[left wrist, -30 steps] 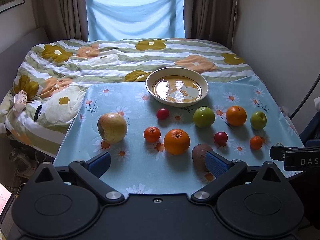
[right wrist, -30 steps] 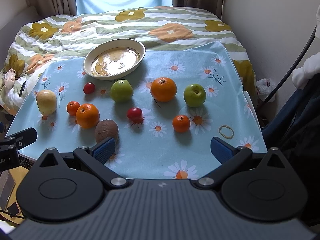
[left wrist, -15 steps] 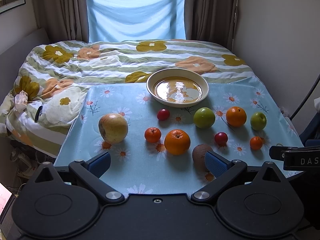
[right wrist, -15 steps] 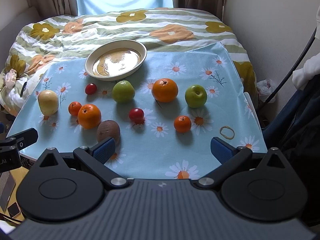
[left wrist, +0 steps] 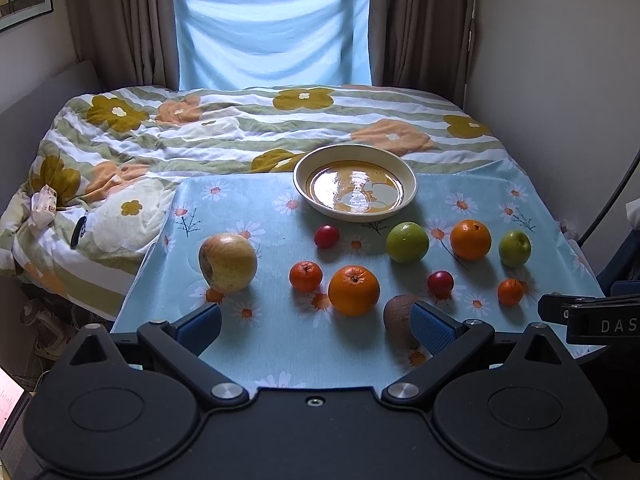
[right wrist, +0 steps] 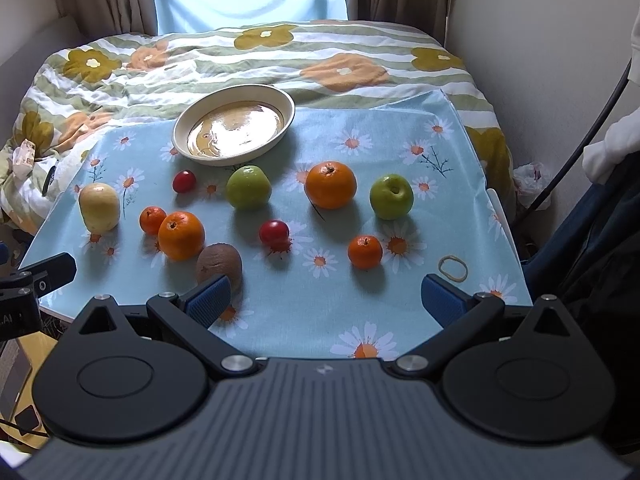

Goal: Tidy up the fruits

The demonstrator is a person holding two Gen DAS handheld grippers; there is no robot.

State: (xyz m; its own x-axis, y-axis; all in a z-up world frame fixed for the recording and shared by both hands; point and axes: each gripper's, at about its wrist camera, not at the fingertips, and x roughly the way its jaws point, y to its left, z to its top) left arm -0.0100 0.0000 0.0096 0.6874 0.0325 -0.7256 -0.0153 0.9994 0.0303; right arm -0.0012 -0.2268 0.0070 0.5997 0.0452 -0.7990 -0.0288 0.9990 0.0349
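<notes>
Fruit lies scattered on a blue daisy-print cloth [left wrist: 280, 344] in front of an empty cream bowl [left wrist: 355, 188] [right wrist: 234, 126]. A yellow apple [left wrist: 228, 262] sits at the left, with two oranges [left wrist: 353, 290] [right wrist: 331, 184], two green apples [left wrist: 407, 242] [right wrist: 391, 196], small mandarins [left wrist: 305, 276] [right wrist: 364, 252], red plums [left wrist: 326, 236] [right wrist: 274, 232] and a brown kiwi [right wrist: 219, 266]. My left gripper [left wrist: 316, 326] hovers open over the near edge, nothing between its fingers. My right gripper [right wrist: 326, 300] is open too, its left finger just in front of the kiwi.
The cloth lies on a bed with a flowered striped duvet [left wrist: 240, 128]. A wall [left wrist: 560, 80] runs close on the right, with a black cable [right wrist: 576, 152]. A rubber band [right wrist: 453, 268] lies near the front right of the cloth. Curtains and a window stand behind.
Both wrist views have tilted up slightly, so the fruit and bowl sit a little lower in frame. Nothing on the cloth has moved and both grippers stay open.
</notes>
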